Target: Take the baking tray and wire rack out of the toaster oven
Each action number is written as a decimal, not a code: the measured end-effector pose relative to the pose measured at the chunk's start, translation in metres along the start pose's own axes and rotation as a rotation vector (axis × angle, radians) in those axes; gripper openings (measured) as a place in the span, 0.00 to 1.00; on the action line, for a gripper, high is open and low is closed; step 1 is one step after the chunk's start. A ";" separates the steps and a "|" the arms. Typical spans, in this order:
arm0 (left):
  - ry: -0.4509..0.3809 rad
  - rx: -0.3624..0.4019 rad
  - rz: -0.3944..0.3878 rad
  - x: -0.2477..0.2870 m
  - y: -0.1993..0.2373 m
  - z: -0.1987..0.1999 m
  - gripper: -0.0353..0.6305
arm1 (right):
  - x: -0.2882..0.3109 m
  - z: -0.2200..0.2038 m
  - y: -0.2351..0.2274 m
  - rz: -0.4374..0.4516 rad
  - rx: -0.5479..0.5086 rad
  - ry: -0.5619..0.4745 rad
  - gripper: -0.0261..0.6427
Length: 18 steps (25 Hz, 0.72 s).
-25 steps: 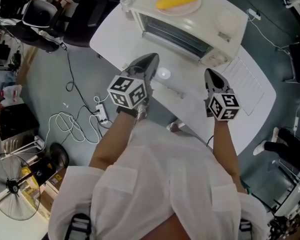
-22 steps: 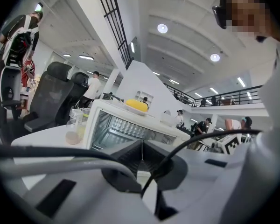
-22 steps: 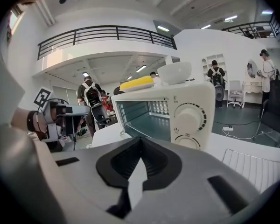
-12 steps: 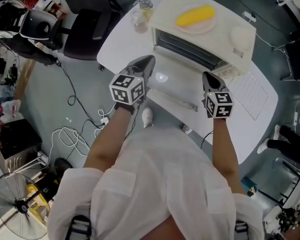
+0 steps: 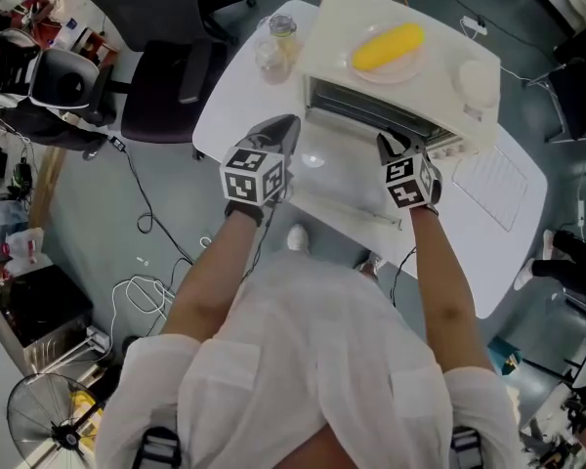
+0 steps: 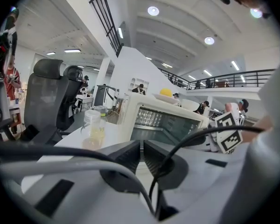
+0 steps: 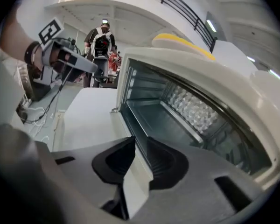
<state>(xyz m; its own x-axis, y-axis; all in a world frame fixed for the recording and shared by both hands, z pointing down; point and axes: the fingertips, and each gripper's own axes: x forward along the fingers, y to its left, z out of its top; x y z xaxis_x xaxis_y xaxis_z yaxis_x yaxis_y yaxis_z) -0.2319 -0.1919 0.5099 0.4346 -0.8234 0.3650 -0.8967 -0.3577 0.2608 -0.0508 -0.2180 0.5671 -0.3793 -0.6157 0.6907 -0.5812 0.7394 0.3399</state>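
Observation:
The cream toaster oven (image 5: 334, 27) stands on the white table (image 5: 230, 106) with its glass door (image 5: 347, 179) folded down flat. Inside it a dark baking tray (image 7: 154, 120) lies low in the cavity; I cannot make out the wire rack's bars. My right gripper (image 5: 389, 145) hovers over the door at the oven's mouth. Its jaws have just been opening and stand apart (image 7: 140, 141), pressing on nothing, with the door's pale edge showing through the gap. My left gripper (image 5: 285, 127) is shut and empty (image 6: 142, 148), over the door's left corner.
A plate with a yellow food item (image 5: 386, 47) and a white round thing (image 5: 479, 81) sit on the oven's top. Two clear jars (image 5: 273, 42) stand left of the oven. A white grid (image 5: 488, 184) lies on the table at right. An office chair (image 5: 166, 76) is beyond the table's left edge.
Both grippers have moved forward to the oven's open door. The right gripper has rolled and its jaws, closed before, now stand parted. The left stays closed.

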 end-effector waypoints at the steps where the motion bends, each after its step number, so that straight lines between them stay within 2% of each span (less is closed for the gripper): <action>1: 0.007 0.004 -0.004 0.002 0.001 -0.001 0.07 | 0.005 0.001 0.001 -0.006 -0.043 0.023 0.16; 6: 0.035 0.015 -0.017 0.014 0.003 -0.004 0.07 | 0.033 -0.001 0.000 -0.020 -0.230 0.116 0.24; 18: 0.077 0.037 -0.022 0.028 0.004 -0.011 0.08 | 0.079 -0.020 -0.007 -0.021 -0.474 0.249 0.25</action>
<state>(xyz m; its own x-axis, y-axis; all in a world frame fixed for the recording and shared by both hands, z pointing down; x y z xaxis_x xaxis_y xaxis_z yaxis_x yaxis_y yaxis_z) -0.2220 -0.2113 0.5311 0.4580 -0.7795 0.4273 -0.8888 -0.3924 0.2368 -0.0628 -0.2666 0.6321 -0.1553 -0.5911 0.7915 -0.1758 0.8050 0.5666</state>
